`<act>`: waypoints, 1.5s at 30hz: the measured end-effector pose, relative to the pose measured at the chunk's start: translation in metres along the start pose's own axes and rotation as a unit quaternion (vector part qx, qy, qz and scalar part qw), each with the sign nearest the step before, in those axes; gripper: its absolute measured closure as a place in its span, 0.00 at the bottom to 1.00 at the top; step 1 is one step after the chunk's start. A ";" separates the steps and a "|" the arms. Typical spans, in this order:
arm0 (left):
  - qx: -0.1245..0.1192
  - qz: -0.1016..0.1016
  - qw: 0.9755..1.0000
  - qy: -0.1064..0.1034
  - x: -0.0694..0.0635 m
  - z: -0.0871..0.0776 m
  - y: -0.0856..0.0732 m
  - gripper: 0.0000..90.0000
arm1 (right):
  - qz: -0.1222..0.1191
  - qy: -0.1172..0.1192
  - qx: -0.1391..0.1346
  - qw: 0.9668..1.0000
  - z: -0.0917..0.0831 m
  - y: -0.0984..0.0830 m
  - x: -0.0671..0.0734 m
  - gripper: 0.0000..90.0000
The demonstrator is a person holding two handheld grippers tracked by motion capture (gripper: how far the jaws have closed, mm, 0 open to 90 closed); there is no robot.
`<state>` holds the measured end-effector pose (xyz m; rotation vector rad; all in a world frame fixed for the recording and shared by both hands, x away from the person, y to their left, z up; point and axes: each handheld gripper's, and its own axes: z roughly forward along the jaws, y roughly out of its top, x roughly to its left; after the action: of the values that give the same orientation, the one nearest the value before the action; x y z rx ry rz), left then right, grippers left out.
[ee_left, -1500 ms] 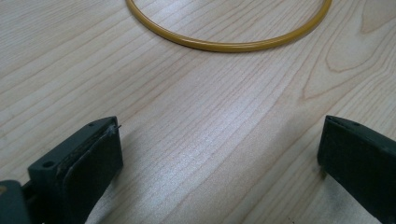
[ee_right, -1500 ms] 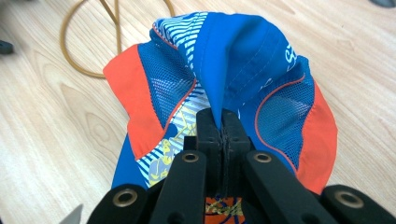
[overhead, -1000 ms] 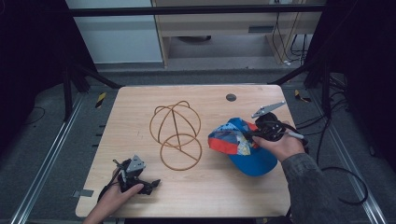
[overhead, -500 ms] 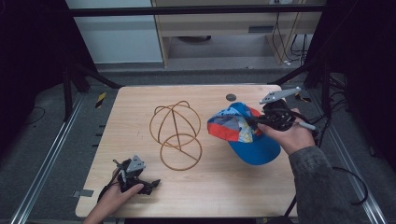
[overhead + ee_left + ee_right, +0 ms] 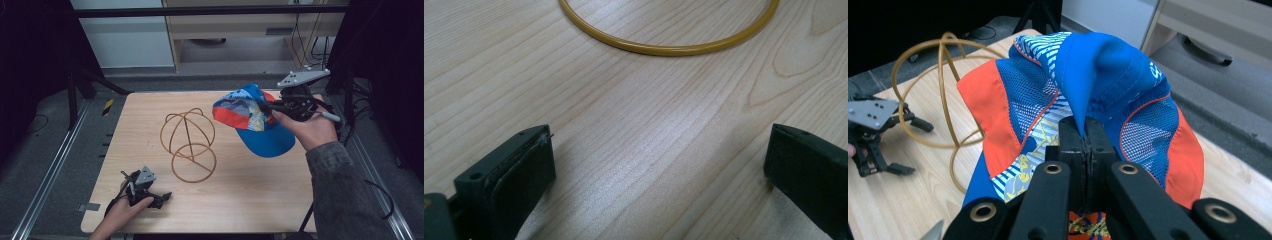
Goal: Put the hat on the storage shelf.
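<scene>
A blue, orange and striped cap (image 5: pixel 252 122) hangs in the air over the right half of the wooden table (image 5: pixel 250 200). My right gripper (image 5: pixel 267 106) is shut on it; in the right gripper view the jaws pinch a fold of the cap's blue cloth (image 5: pixel 1088 85). A yellow wire hat stand (image 5: pixel 188 144) rises at the table's middle, left of the cap. My left gripper (image 5: pixel 162 196) rests open on the table near the front left corner. The left gripper view shows the stand's base ring (image 5: pixel 664 47) beyond the spread jaws, with bare wood between them.
A small dark disc-shaped mark lay near the table's far edge earlier; the raised cap covers that spot now. Metal rails (image 5: pixel 47 175) run along both sides of the table. Cabinets (image 5: pixel 240 30) and cables stand beyond the far edge.
My right gripper has lifted the cap off the table and carried it up and toward the far right. The left gripper has stayed in place.
</scene>
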<state>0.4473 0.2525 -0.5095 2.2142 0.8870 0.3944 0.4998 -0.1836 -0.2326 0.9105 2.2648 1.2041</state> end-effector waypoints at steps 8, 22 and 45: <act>0.000 0.000 1.000 0.000 0.000 0.000 0.000 0.00 | -0.008 0.005 -0.016 1.000 0.008 0.022 0.007 0.99; 0.002 0.000 1.000 -0.001 0.000 0.000 0.000 0.00 | -0.017 0.028 -0.041 0.999 0.024 0.045 0.026 0.99; 0.003 0.001 1.000 0.000 0.000 0.000 0.000 0.00 | -0.057 0.082 -0.033 0.994 0.082 0.087 0.075 0.99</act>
<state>0.4474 0.2527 -0.5091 2.2203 0.8863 0.3937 0.5286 -0.0478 -0.2078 0.6708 2.3537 1.3377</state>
